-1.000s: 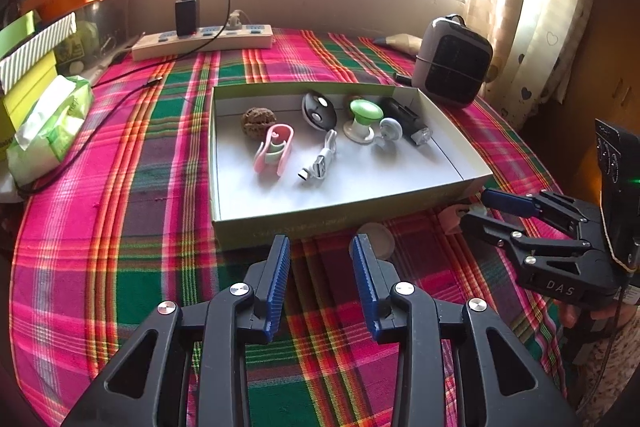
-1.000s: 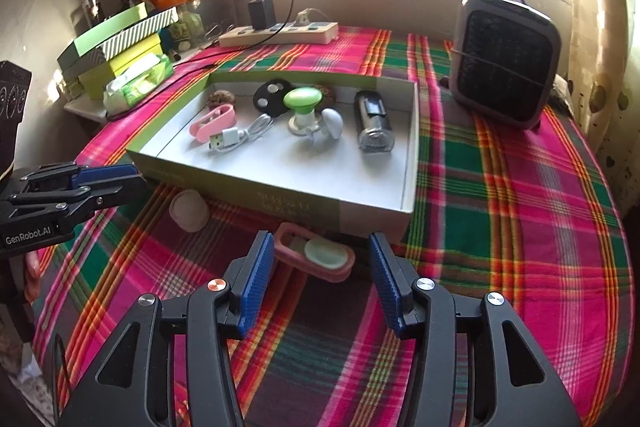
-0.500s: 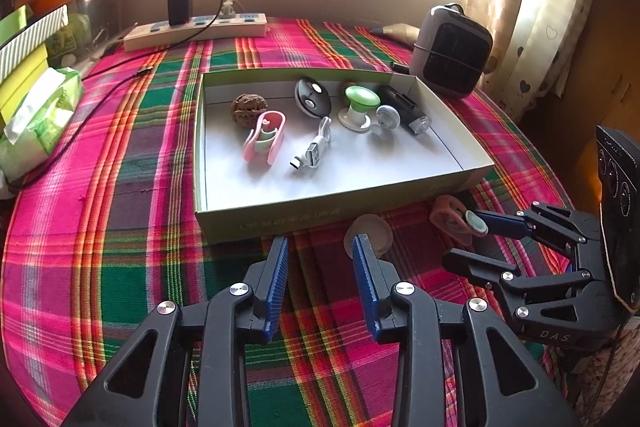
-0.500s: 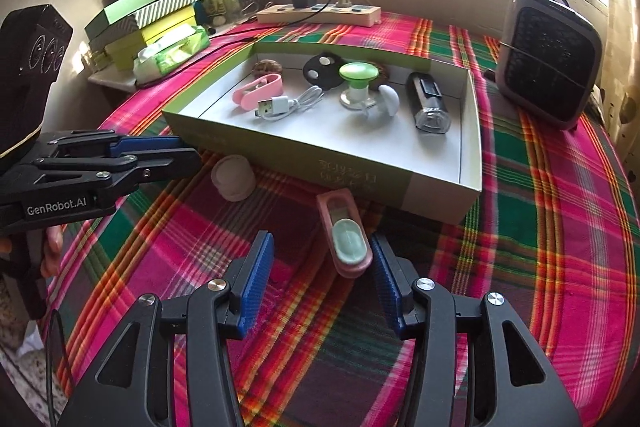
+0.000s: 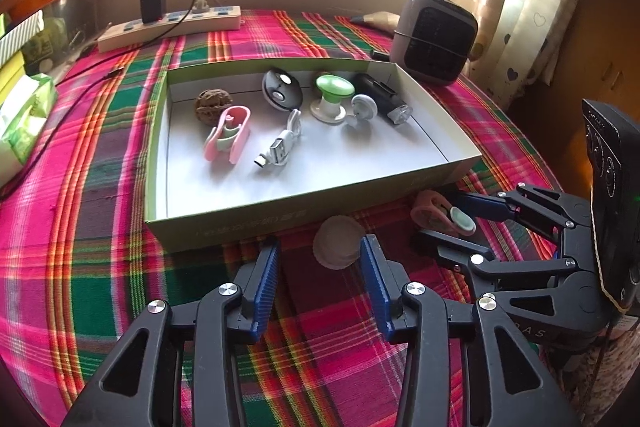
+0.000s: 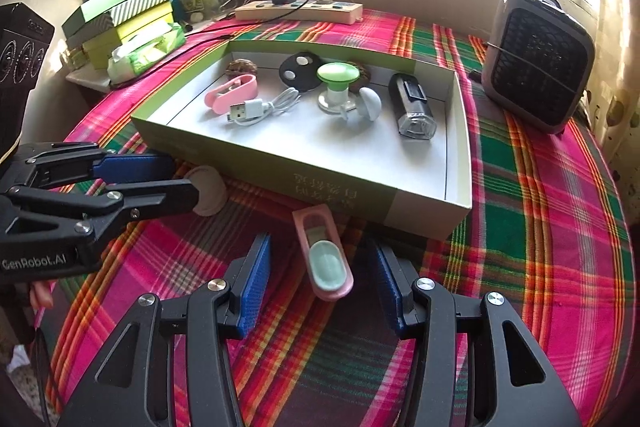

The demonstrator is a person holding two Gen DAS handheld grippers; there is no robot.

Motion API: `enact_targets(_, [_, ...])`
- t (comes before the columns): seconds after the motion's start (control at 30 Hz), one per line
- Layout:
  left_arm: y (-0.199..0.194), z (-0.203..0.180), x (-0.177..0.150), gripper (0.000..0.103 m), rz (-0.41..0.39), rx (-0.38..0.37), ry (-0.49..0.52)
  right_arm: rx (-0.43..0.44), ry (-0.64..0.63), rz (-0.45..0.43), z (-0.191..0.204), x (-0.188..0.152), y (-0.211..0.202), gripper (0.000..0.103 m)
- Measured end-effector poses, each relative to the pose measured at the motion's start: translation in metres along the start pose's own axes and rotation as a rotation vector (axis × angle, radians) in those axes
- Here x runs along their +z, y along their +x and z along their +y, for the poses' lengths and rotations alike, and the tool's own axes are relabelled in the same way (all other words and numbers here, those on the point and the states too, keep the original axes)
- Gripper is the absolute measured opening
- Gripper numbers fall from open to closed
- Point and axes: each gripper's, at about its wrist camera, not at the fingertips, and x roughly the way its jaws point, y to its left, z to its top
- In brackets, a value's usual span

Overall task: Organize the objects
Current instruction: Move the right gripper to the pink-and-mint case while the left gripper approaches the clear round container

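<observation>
Your left hand-held gripper (image 5: pixel 319 255) is spread wide and holds nothing. A round, pale beige puck-shaped object (image 5: pixel 338 242) lies on the plaid pink, green and red tabletop (image 5: pixel 80 219) between the fingertips, close against the inner face of the right finger; whether it touches cannot be told. It has a matte, slightly domed top.

Your right hand-held gripper (image 6: pixel 318 265) is also wide open and empty. Between its blue ribbed pads (image 6: pixel 254 277) lies an elongated pink plastic clip with a mint-green oval insert (image 6: pixel 326 259). The rounded mint end points back toward the gripper; the open pink end points forward at the box wall. The clip touches neither pad.

Just ahead of both grippers sits a shallow green cardboard box with a white interior (image 6: pixel 340 187). It contains a matching pink clip (image 6: pixel 230 93), a white USB cable (image 6: pixel 260 107), a green-topped white stand (image 6: pixel 336 87) and a black cylindrical torch (image 6: pixel 412 105).
</observation>
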Motion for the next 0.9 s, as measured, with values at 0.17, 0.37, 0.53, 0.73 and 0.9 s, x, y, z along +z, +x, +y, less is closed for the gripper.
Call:
enact_targets(0.17, [0.006,-0.006,0.003,0.041,0.007,0.013,0.016,-0.034,0.002,0.003,-0.002,0.0,0.0,0.05])
enact_targets(0.37, [0.013,-0.012,0.004,0.041,0.016,0.048,0.038,-0.034,-0.004,0.003,-0.002,0.0,0.001,0.05])
enact_targets(0.53, [0.014,-0.013,0.005,0.041,0.015,0.067,0.041,-0.033,-0.007,0.002,-0.002,0.0,0.0,0.05])
enact_targets(0.73, [0.015,-0.015,0.005,0.04,0.012,0.093,0.049,-0.044,-0.003,-0.002,-0.003,-0.001,-0.001,0.044])
enact_targets(0.9, [0.014,-0.015,0.004,0.032,0.009,0.115,0.047,-0.037,-0.006,-0.004,-0.001,-0.001,-0.001,0.034])
